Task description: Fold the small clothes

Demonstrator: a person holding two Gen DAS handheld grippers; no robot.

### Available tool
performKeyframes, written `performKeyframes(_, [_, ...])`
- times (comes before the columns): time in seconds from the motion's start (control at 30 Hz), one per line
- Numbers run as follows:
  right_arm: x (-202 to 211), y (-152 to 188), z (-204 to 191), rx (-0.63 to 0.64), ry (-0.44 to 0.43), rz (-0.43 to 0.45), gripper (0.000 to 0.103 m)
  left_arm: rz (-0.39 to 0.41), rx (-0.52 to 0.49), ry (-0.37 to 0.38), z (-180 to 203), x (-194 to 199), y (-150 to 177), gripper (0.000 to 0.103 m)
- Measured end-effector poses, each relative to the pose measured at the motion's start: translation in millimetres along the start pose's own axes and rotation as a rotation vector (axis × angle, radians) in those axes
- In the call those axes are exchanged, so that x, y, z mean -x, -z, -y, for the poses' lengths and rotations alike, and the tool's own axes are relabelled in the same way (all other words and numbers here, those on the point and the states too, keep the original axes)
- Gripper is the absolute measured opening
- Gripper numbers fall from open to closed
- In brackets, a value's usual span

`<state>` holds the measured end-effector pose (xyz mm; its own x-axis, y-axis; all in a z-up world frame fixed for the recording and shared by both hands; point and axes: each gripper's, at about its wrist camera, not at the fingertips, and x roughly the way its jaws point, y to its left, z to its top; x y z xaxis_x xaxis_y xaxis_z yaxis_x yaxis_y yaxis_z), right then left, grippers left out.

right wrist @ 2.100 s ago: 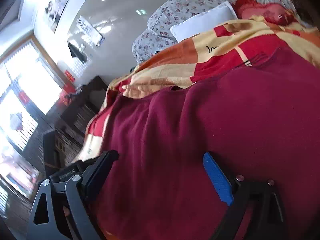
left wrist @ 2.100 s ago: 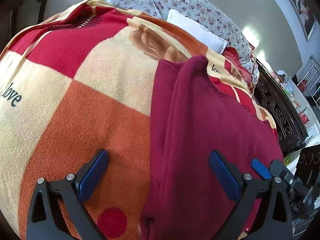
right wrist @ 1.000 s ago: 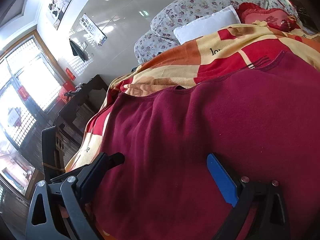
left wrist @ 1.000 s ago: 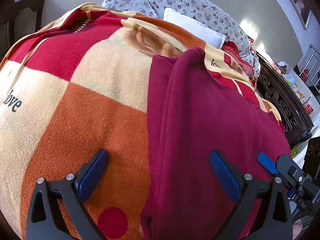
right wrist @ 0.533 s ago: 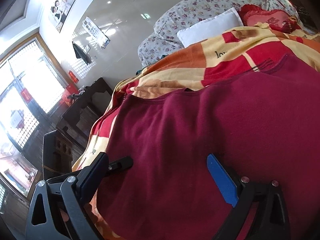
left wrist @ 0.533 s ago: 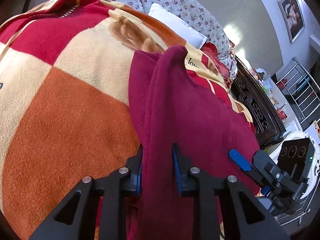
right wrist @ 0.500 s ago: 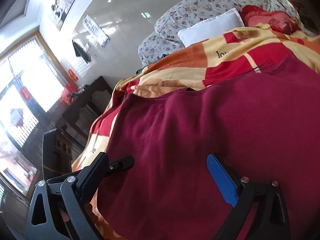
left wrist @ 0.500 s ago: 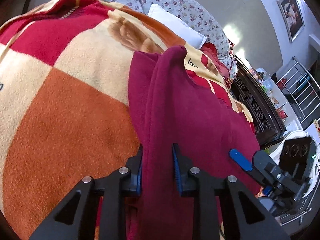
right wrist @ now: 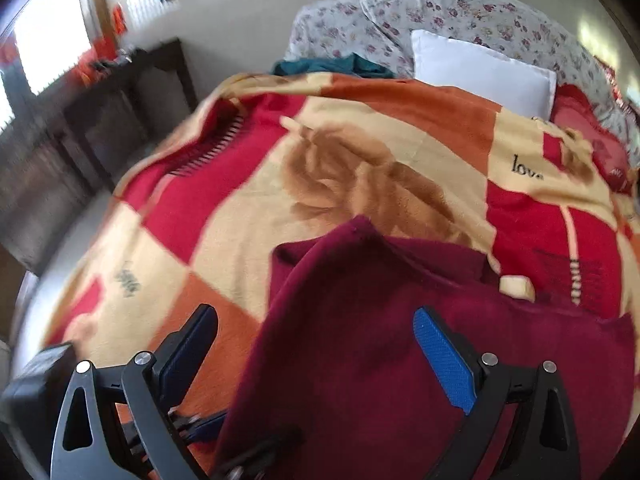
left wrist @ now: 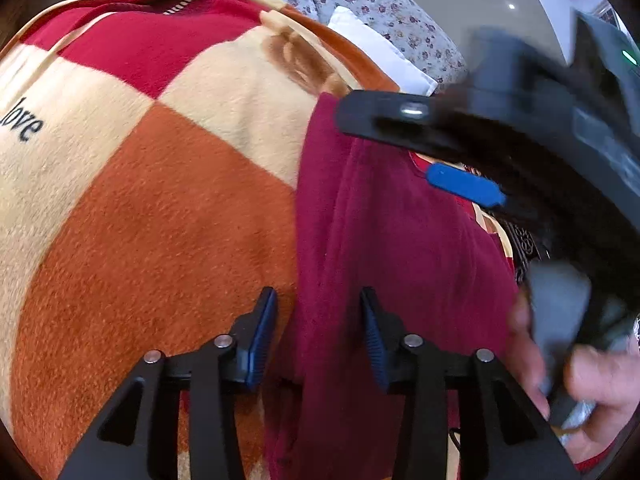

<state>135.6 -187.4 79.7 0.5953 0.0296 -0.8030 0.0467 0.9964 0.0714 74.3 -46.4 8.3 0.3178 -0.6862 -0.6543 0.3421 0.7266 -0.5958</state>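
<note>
Maroon fleece garment [left wrist: 384, 240] lying on checked orange-red-cream blanket [left wrist: 160, 208], folded edge between left gripper [left wrist: 318, 332]'s opening jaws at six o'clock; right gripper [right wrist: 316, 352] hovering wide open over it.

Black two-finger left gripper [left wrist: 318, 330], ribbed blue pads, silver screws — right gripper [right wrist: 320, 354] alike, seemingly

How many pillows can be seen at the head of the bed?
3: two floral-print fabric pillows against the wall, and a plain white rectangular pillow leaning in front of them. Others may be hidden behind the checked fleece blanket.
</note>
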Motion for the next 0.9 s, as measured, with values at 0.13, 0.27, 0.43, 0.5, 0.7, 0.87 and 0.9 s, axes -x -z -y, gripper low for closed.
performKeyframes(0.13, [-19.1,-3.4,6.6,-0.038,0.027,-0.055,0.100,0.002,0.015,-0.004,-1.2,2.8,2.6,0.047])
performKeyframes(0.27, [-31.0,-1.8,-0.8,0.009,0.084,-0.057,0.100,-0.002,0.047,0.010,-6.3,5.3,4.7,0.049])
performKeyframes(0.43, [-35.1,-3.8,-1.1,0.036,0.084,-0.061,0.100,-0.005,0.041,0.000,-8.1,9.2,10.4,0.049])
performKeyframes(0.5, [-36.0,-4.2,1.3,0.044,0.073,-0.068,0.100,-0.003,0.035,-0.003,-4.7,9.4,9.3,0.050])
performKeyframes(0.7, [-40.2,0.0,-10.6,0.141,0.162,-0.013,0.082,-0.009,0.008,0.001,0.5,10.7,9.1,0.057])
performKeyframes(0.87, [-15.4,5.3,1.1,0.102,0.062,0.037,0.037,-0.038,-0.031,0.059,6.0,9.0,6.9,0.078])
performKeyframes(0.9, [-9.4,4.9,7.0,0.075,0.029,0.044,0.026,-0.034,-0.031,0.070,6.8,9.5,7.2,0.079])
